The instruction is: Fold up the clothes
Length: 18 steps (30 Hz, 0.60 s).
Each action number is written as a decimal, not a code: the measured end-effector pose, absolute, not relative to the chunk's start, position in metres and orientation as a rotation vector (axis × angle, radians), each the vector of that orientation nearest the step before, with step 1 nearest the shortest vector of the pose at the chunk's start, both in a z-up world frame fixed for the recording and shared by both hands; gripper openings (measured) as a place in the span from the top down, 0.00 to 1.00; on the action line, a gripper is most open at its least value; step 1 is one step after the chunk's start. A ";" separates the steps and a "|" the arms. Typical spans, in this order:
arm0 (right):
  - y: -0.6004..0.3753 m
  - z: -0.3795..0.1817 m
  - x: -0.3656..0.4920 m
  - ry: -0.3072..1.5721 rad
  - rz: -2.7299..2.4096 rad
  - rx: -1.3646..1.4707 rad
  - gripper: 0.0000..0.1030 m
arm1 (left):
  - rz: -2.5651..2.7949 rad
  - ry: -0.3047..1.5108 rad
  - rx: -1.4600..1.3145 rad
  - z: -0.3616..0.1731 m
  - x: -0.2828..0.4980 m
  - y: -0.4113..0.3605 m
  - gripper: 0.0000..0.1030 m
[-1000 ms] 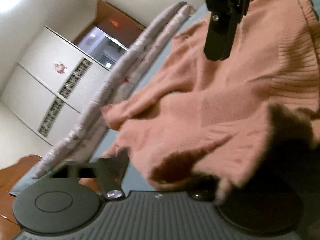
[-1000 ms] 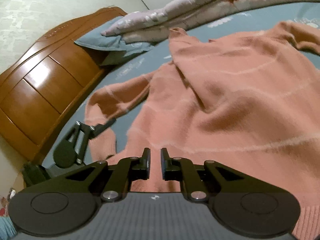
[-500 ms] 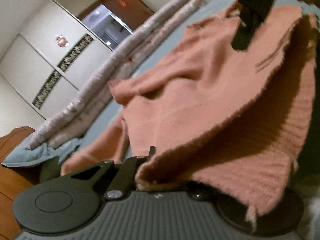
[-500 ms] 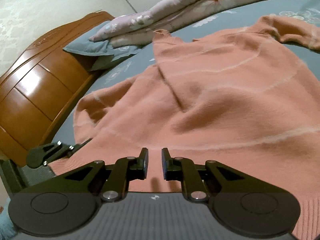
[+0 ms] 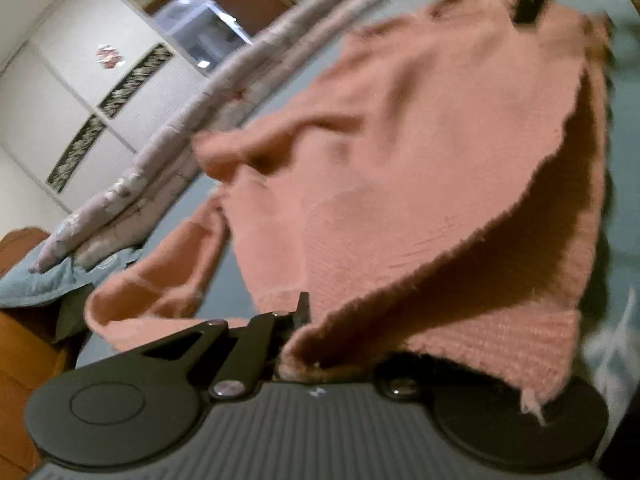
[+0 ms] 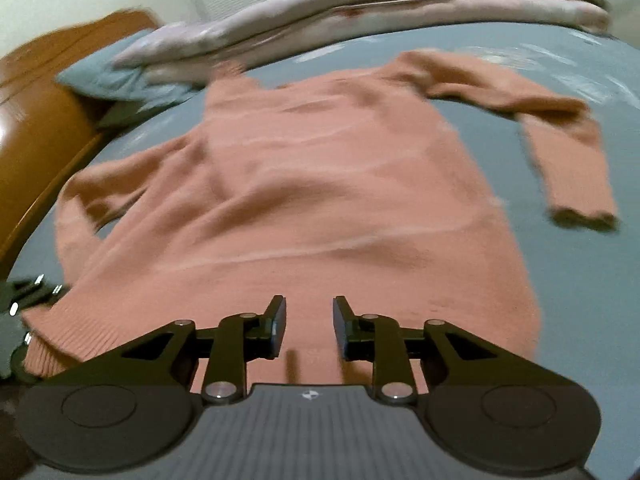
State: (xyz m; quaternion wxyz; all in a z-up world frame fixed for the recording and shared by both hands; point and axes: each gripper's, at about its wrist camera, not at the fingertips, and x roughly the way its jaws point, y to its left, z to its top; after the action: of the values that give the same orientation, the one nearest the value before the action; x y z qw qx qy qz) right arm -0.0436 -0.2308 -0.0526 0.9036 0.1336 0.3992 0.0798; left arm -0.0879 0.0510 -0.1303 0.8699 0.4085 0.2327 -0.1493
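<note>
**Left gripper pinching the sweater hem, right gripper letting go**

The salmon-pink sweater [image 6: 304, 184] is lying spread across the blue-grey bedsheet [image 6: 580, 280], its neck pointing toward twelve o'clock in the right wrist view and its ribbed hem running along the bottom, nearest the camera. One sleeve [image 6: 560, 136] is stretching out toward two o'clock and bending down at the cuff; the other sleeve is curving along the nine o'clock side.

The right gripper [image 6: 310, 326] is hovering over the middle of the hem with its jaws opening. A clear gap is showing between the two pads, with knit fabric visible beneath them but nothing pressed between them.

The left gripper [image 5: 298, 334] is clamping the hem corner: its fingers are fully together with the fuzzy edge of the sweater [image 5: 400, 160] caught in them, and the cloth is lifting off the bed and draping over the gripper's right half toward four o'clock, showing a dark shadowed hollow underneath. In the right wrist view this gripper is peeking in at the eight o'clock edge, at the hem's corner.

A folded pale quilt [image 6: 380, 12] is lying along the far side of the bed at twelve o'clock, with a blue-grey pillow [image 6: 108, 76] at ten o'clock beside the wooden headboard [image 6: 36, 120]. White wardrobe doors [image 5: 80, 92] are standing at ten o'clock in the left wrist view.
</note>
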 end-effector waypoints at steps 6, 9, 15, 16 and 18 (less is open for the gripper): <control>-0.265 -0.052 -0.067 0.796 0.064 0.316 0.69 | -0.299 0.492 0.866 -0.126 -0.093 0.047 0.97; -0.280 -0.050 -0.076 0.773 0.020 0.328 0.63 | -0.280 0.483 0.913 -0.130 -0.099 0.044 0.96; -0.314 -0.054 -0.092 0.742 -0.069 0.407 0.43 | -0.262 0.457 1.027 -0.136 -0.106 0.038 0.79; -0.317 -0.056 -0.094 0.747 -0.065 0.427 0.43 | -0.259 0.459 1.036 -0.134 -0.108 0.038 0.72; -0.322 -0.064 -0.096 0.768 -0.040 0.480 0.43 | -0.257 0.487 1.030 -0.129 -0.114 0.042 0.60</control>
State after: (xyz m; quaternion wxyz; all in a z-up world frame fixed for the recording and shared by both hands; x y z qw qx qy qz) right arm -0.0959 -0.3218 -0.0638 0.8990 0.2317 0.3712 -0.0192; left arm -0.1140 0.0424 -0.1293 0.8341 0.4864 0.2301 -0.1213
